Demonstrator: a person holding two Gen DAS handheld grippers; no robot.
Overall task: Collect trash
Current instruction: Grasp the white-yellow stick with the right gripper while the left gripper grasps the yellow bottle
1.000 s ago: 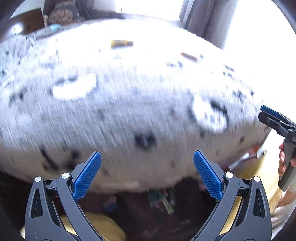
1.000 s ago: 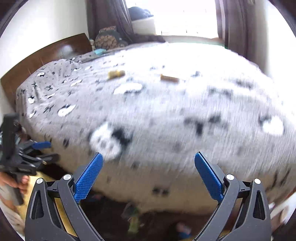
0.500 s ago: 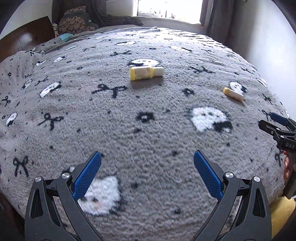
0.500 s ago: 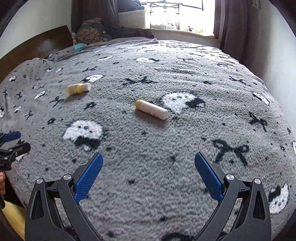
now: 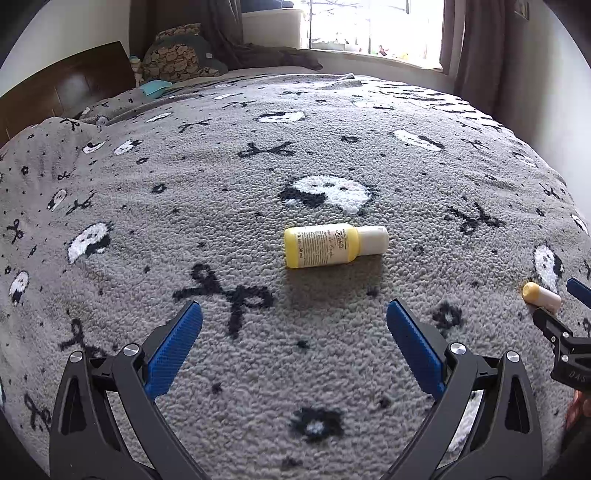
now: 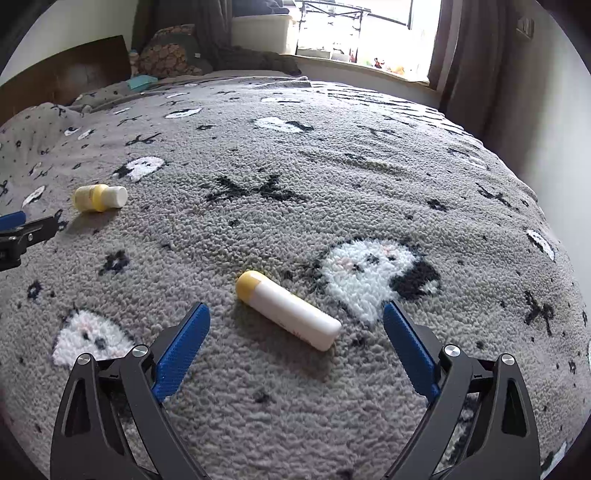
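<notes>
A grey fleecy blanket [image 5: 258, 369] with black bows and white cat faces is covering the whole bed, its pile nubbly and thick. A dark wooden headboard [image 5: 74, 88] is standing at the far left, a patterned cushion [image 5: 177, 62] is leaning beside it, and brown curtains [image 5: 476, 48] are hanging by a bright window [image 5: 373, 26] behind the bed.

The left gripper [image 5: 293, 325] is hovering over the blanket with its blue ribbed pads spread wide and nothing between them. A small yellow bottle [image 5: 332, 245] with a white cap is lying on its side just ahead of it, label up. The right wrist view is catching that bottle only at a distance, off to the left.

The right gripper [image 6: 295, 325] is also spread wide, though its jaws have just been closing a little. A smooth white tube [image 6: 288, 310] with a rounded yellow cap is lying slantwise on the blanket between the two pads, touched by neither. In the left wrist view only its yellow end is showing at the right edge, next to the right gripper's black finger.
</notes>
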